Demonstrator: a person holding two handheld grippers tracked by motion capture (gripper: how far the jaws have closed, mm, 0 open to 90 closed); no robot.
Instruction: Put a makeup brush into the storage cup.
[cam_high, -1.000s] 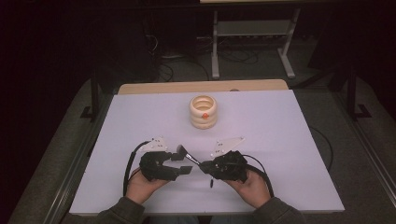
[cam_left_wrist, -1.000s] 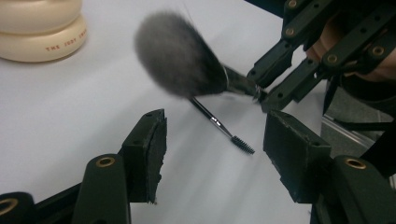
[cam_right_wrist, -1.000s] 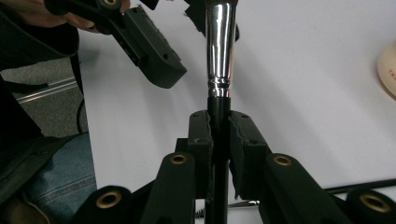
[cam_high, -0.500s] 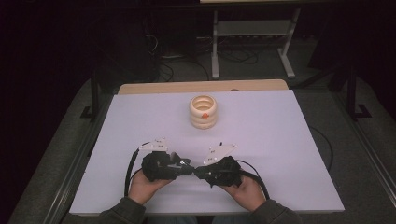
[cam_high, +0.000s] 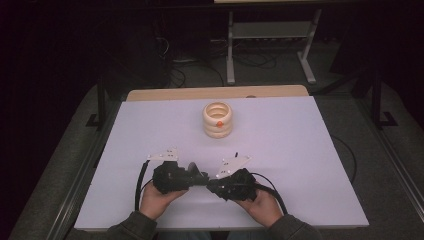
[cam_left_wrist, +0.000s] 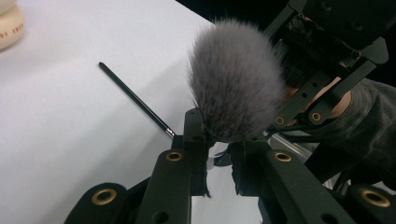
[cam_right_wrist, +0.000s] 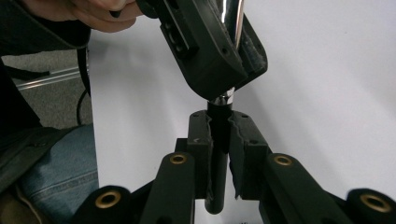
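Hands low at table's near edge, left claw (cam_left_wrist: 217, 154) just closed on brush (cam_left_wrist: 236, 79), right claw (cam_right_wrist: 219, 135) gripping its handle.

White table (cam_high: 320, 150) on dark grey floor (cam_high: 390, 165); metal stand (cam_high: 270, 35) behind, room dim.

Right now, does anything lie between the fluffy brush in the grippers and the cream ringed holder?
Only a thin black brush, lying flat on the white table roughly between them. Lifted over it, the fluffy brush would probably reach the holder freely.
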